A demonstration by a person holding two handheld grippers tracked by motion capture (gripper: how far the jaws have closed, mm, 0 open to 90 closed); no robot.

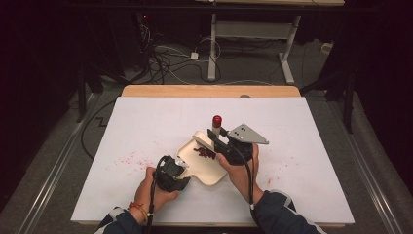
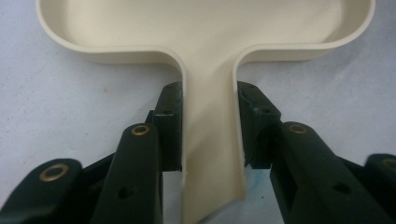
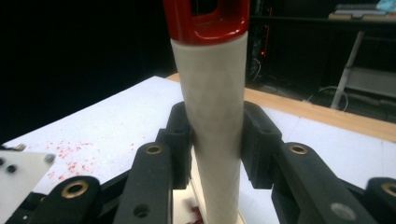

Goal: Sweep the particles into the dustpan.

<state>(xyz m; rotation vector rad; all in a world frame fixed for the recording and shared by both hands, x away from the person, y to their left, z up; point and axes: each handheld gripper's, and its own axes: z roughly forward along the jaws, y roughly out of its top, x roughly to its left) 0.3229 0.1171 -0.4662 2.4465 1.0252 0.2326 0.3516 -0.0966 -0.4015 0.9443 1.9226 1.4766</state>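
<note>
A cream dustpan point(image 1: 210, 171) lies on the white table sheet point(image 1: 146, 122), a small heap of red crumbs point(image 1: 205, 152) inside it. My left gripper point(image 1: 181, 165) is shut on the pan's narrow handle point(image 2: 212, 154), and both pads press its sides in the left gripper view, where the pan's tray point(image 2: 205, 28) spreads out ahead. My right gripper point(image 1: 215, 134) is shut on a brush's white handle point(image 3: 215, 93), which stands upright and ends in a red cap point(image 1: 216, 120) point(image 3: 208, 21). The brush's lower end is over the pan and hidden behind the gripper.
Loose red crumbs point(image 1: 129, 160) speckle the sheet left of the pan, with fainter specks to the right point(image 1: 287, 163). The sheet's far edge meets a wooden table rim point(image 1: 209, 90). Beyond it stand a desk frame point(image 1: 213, 48) and cables on the floor.
</note>
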